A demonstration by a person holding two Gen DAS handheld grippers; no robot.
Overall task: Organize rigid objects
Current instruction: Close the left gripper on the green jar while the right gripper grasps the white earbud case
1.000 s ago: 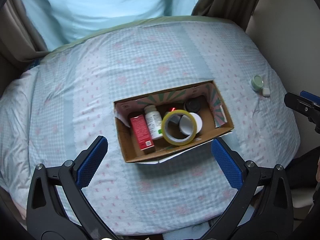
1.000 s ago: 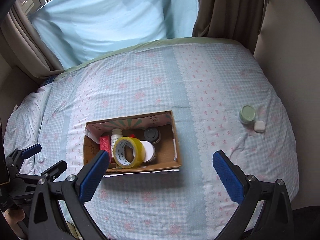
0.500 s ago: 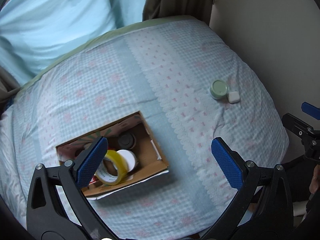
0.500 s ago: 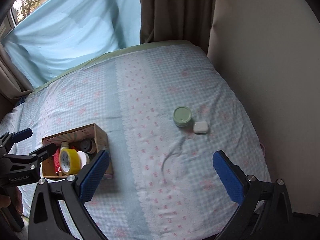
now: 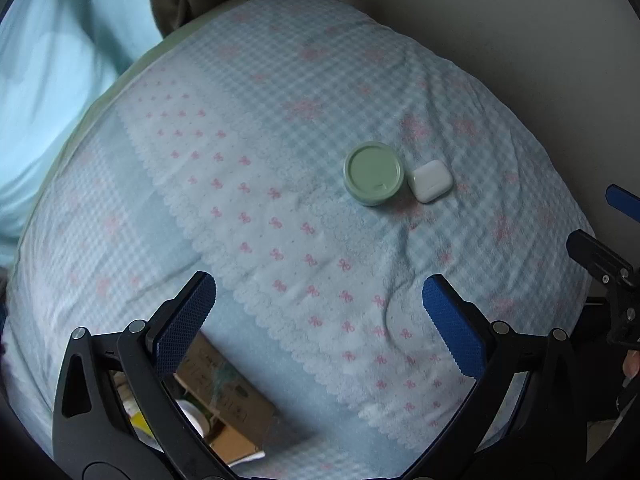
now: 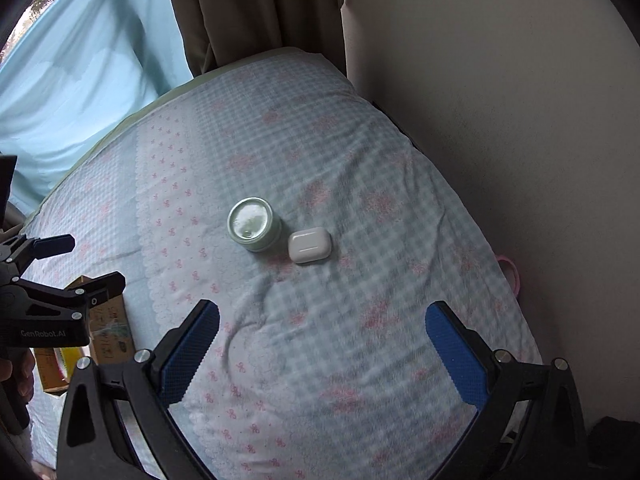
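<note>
A pale green round jar (image 5: 373, 173) (image 6: 253, 224) stands on the checked bedspread with a small white earbud case (image 5: 432, 181) (image 6: 310, 244) right beside it. My left gripper (image 5: 316, 320) hovers open above the spread, well short of both, holding nothing. My right gripper (image 6: 320, 348) is open too and empty, with jar and case ahead of its fingers. The cardboard box (image 5: 224, 404) (image 6: 108, 332) holding a yellow tape roll and other items lies at the lower left, partly hidden behind the left gripper's fingers.
A beige wall (image 6: 500, 140) borders the bed on the right. Brown curtains (image 6: 248, 12) and a light blue sheet (image 6: 80, 92) hang at the far side. The bedspread (image 5: 280, 120) slopes away at its edges. A pink loop (image 6: 510, 274) lies by the wall.
Both grippers have swung right, away from the box and toward the jar and white case, which now look much larger and nearer. The box has slid to the lower left of both views.
</note>
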